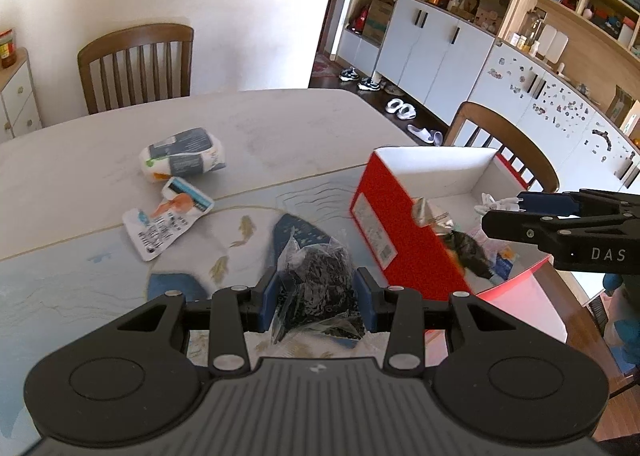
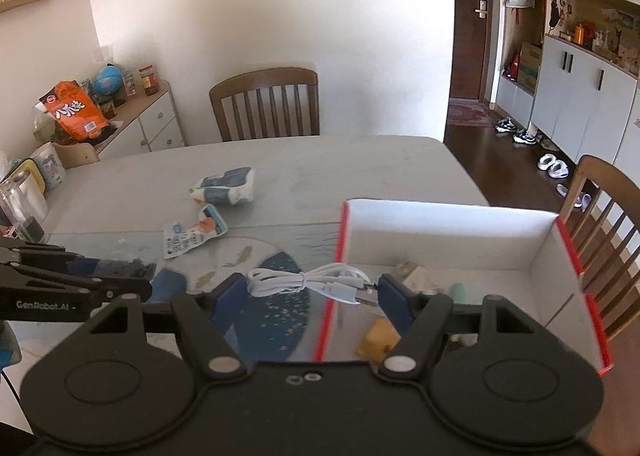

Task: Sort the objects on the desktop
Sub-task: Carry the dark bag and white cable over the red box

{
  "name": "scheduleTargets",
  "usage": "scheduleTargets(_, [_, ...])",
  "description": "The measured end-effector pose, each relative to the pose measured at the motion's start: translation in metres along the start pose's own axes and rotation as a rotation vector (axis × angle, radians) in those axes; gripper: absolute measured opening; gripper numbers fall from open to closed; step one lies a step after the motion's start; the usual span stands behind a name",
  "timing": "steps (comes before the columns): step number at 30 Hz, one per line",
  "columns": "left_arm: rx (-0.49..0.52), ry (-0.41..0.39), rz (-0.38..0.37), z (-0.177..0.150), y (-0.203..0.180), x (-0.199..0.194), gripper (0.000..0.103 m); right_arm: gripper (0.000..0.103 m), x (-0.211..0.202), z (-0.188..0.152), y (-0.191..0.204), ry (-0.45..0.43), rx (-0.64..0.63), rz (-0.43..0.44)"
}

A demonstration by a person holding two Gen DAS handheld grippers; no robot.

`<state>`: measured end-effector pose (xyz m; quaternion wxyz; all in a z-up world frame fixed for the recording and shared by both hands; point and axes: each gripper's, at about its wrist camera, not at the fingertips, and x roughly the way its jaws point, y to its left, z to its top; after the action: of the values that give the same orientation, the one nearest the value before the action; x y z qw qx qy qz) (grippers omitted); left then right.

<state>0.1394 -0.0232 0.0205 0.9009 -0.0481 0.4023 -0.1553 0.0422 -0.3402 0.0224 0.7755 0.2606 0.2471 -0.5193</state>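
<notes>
My left gripper (image 1: 316, 292) is shut on a clear plastic bag of black bits (image 1: 316, 272), held a little above the fish-patterned mat. In the right wrist view it (image 2: 147, 280) comes in from the left edge with the dark bag (image 2: 128, 267). My right gripper (image 2: 310, 290) is shut on a coiled white cable (image 2: 304, 282), which spans pad to pad over the left wall of the red box (image 2: 343, 232). The left wrist view shows that gripper (image 1: 500, 211) over the box (image 1: 376, 215) with the cable (image 1: 494, 201). A white-and-blue pack (image 1: 184, 153) and a flat sachet (image 1: 166, 221) lie on the table.
The box, white inside, holds several small items, among them a yellow piece (image 2: 378, 340) and a dark bag (image 1: 472, 252). Wooden chairs stand at the far side (image 2: 266, 103) and the right end (image 1: 504, 143) of the table. A low cabinet (image 2: 156, 123) stands at the left.
</notes>
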Motion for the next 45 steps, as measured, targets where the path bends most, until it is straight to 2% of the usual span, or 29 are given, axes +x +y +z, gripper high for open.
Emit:
scheduleTargets(14, [0.061, 0.021, -0.044, 0.014, -0.065, 0.026, 0.039, 0.072, -0.002, -0.007, -0.06, 0.024, 0.006, -0.029])
scheduleTargets(28, [0.136, 0.061, -0.099, 0.033, -0.121, 0.071, 0.039, 0.072, 0.002, -0.014, -0.118, 0.046, 0.035, -0.071])
scheduleTargets(45, [0.22, 0.146, -0.118, 0.05, -0.156, 0.141, 0.039, 0.072, 0.046, -0.016, -0.159, 0.105, 0.021, -0.1])
